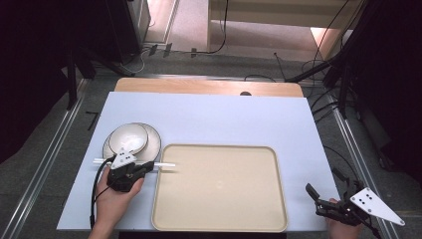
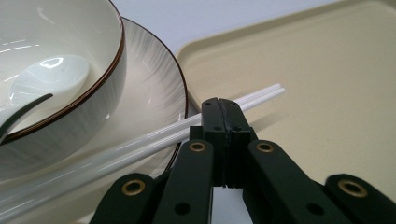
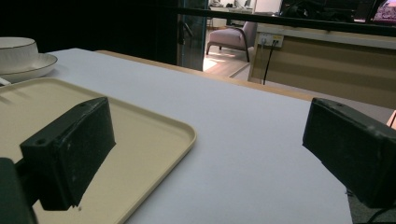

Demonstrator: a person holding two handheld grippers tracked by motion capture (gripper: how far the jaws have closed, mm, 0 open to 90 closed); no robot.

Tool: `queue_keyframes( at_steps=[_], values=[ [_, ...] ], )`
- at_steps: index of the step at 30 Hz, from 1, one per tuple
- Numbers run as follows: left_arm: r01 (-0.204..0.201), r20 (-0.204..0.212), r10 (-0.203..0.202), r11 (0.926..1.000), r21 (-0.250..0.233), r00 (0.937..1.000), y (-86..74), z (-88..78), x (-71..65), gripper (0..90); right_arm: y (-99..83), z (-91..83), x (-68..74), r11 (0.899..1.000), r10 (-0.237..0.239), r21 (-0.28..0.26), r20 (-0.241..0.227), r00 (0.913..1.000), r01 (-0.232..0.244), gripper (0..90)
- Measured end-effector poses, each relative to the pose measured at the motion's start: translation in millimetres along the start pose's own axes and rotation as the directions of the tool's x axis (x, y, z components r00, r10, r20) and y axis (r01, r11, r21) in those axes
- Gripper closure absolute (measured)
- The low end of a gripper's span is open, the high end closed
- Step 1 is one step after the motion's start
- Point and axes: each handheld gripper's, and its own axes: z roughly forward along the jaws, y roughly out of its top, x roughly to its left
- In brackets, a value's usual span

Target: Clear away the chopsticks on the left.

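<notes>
flat beige rectangular plastic tray (image 1: pixel 219 199) on table, the landmark | round ribbed ceramic plate (image 1: pixel 154 144) with bowl just off tray's far-left corner | left gripper (image 1: pixel 148 168) at tray's left edge, jaws clamped on pair of white plastic chopsticks (image 1: pixel 165 165), tips over tray's rim | right gripper (image 1: pixel 318 199) off tray's near-right corner, jaws spread, empty

Wide beige plastic tray (image 1: pixel 219 189) with rounded corners, lying flat on pale blue tabletop (image 1: pixel 224 117). Left of tray, just beside its far corner: striped ceramic bowl (image 1: pixel 128 138) nested on matching plate (image 1: pixel 153 142). White spoon (image 2: pixel 46 77) resting inside bowl.
</notes>
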Motion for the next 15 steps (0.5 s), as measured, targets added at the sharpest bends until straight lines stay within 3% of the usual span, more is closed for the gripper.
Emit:
queue_keyframes(
  at_steps=[15],
  values=[
    [0.007,-0.021,-0.006,0.9997,0.024,0.9998,6.4,15.5,6.3,90.0,-0.9,0.6,-1.0,1.0,0.004,0.0,-0.003,1.0,-0.004,2.4]
  ],
)
